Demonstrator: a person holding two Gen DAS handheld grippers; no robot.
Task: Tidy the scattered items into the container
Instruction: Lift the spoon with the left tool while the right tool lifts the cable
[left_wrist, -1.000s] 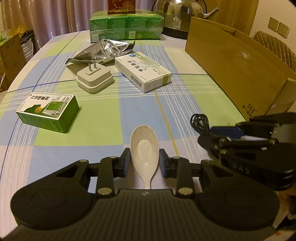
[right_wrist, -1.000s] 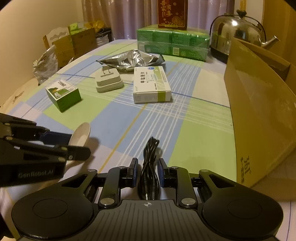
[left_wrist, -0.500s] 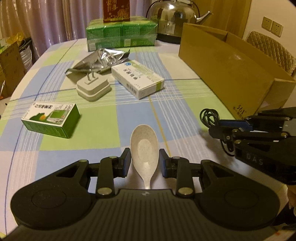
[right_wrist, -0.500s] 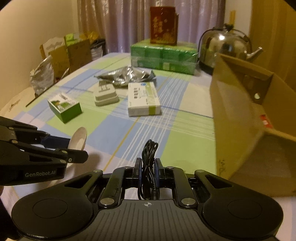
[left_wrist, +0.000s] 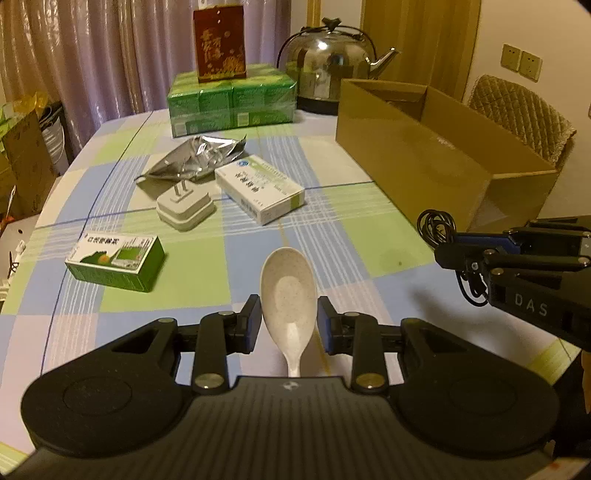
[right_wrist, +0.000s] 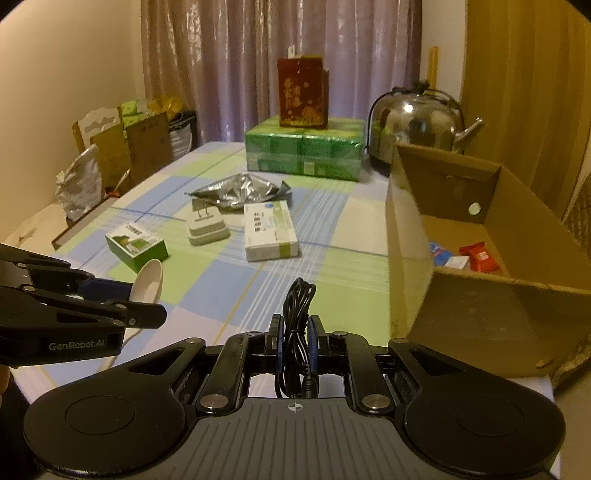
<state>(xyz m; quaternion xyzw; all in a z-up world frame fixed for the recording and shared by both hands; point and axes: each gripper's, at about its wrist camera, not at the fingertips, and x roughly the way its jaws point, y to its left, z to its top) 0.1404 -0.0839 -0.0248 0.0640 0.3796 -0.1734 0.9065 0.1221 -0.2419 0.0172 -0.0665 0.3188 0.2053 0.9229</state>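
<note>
Your left gripper (left_wrist: 289, 323) is closed on the spoon (left_wrist: 288, 295) at the bowl's widest part, clear of the table. It is rigid, light and smooth, so keep it level. Your right gripper (right_wrist: 294, 330) is pinched onto the coiled black cable (right_wrist: 296, 325). It is soft and springy; grip across all loops. The cardboard box (right_wrist: 461, 295) stands just right.
</note>
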